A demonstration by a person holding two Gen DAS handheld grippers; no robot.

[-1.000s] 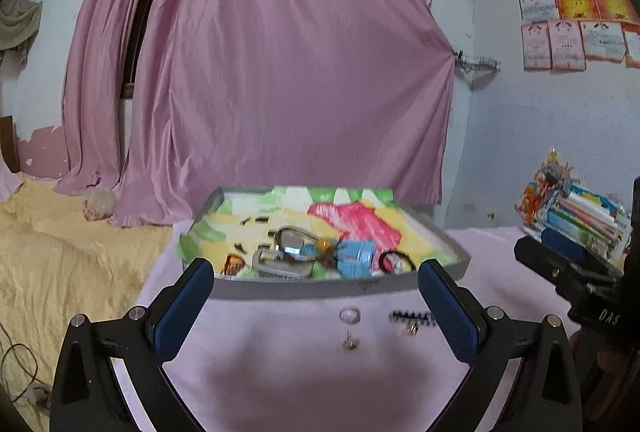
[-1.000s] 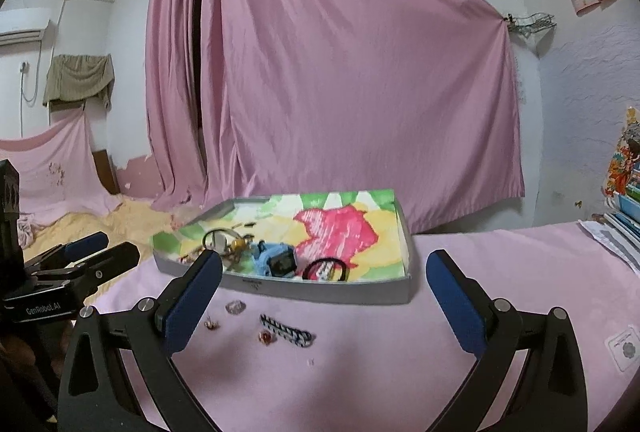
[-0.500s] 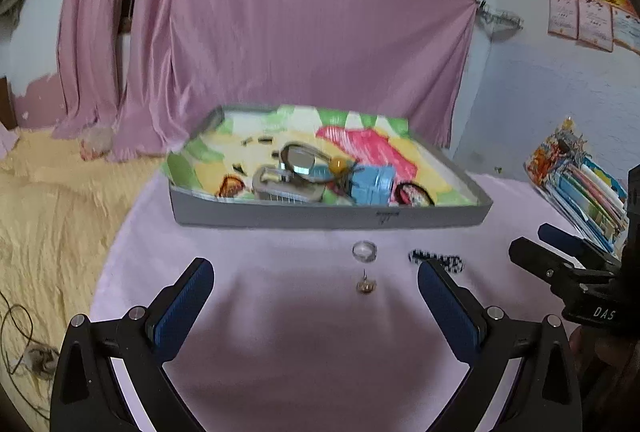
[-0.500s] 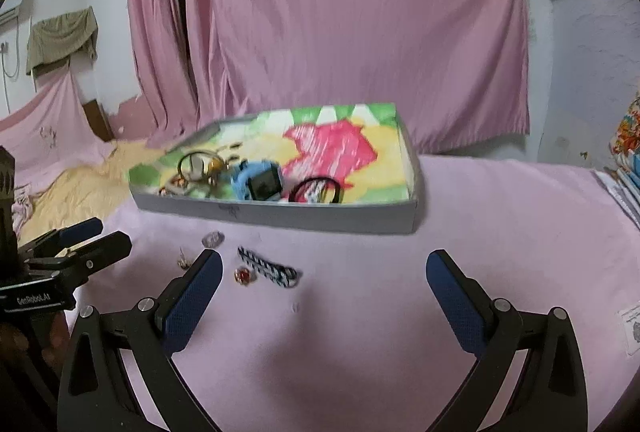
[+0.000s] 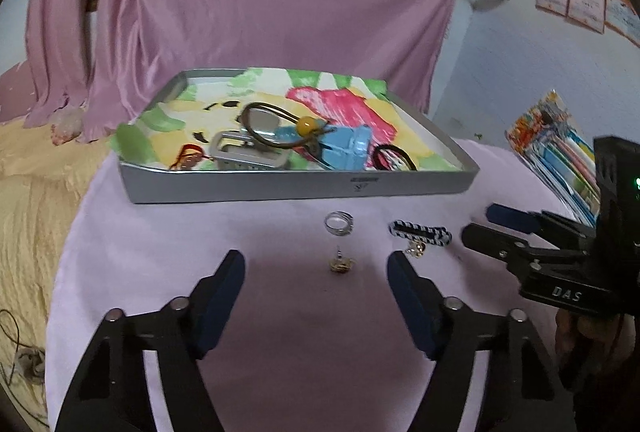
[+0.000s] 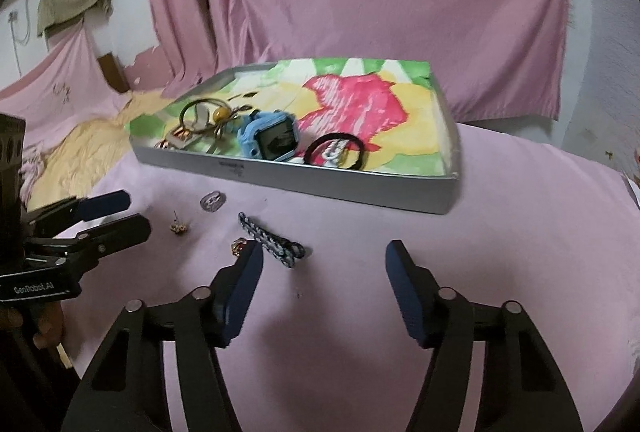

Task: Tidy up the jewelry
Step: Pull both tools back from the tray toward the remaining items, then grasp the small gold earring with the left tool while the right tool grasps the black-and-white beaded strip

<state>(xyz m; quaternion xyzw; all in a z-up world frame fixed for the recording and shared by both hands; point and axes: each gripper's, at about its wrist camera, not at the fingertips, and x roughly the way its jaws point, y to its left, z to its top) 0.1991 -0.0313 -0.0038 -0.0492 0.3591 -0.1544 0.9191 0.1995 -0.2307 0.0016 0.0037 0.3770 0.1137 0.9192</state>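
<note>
Both grippers hang low over the pink tablecloth (image 5: 160,240), jaws apart on each, nothing held. The left gripper (image 5: 316,274) lines up on the small gold earring (image 5: 340,264), which sits dead centre of the left wrist view, just ahead of the gap between the blue pads and touching neither. Behind it, toward the middle of the frame, lies the silver ring (image 5: 339,222), and right of that the black-and-white checked hair clip (image 5: 420,232) with a tiny gold stud (image 5: 416,251) at its near edge.

To take the earring well, I'd say: come straight down, keep it centred, close slowly and low against the cloth, since something this small and light will likely skate off a pad that arrives first.

In the right wrist view, the right gripper (image 6: 324,264) sits lower centre; the clip runs just ahead of its left pad, the stud right at that pad's tip.

The grey metal tray (image 5: 280,186) with its bright painted liner waits beyond, already holding a blue watch (image 6: 270,136), a black hair band (image 6: 336,152) and a bangle (image 5: 276,124).
</note>
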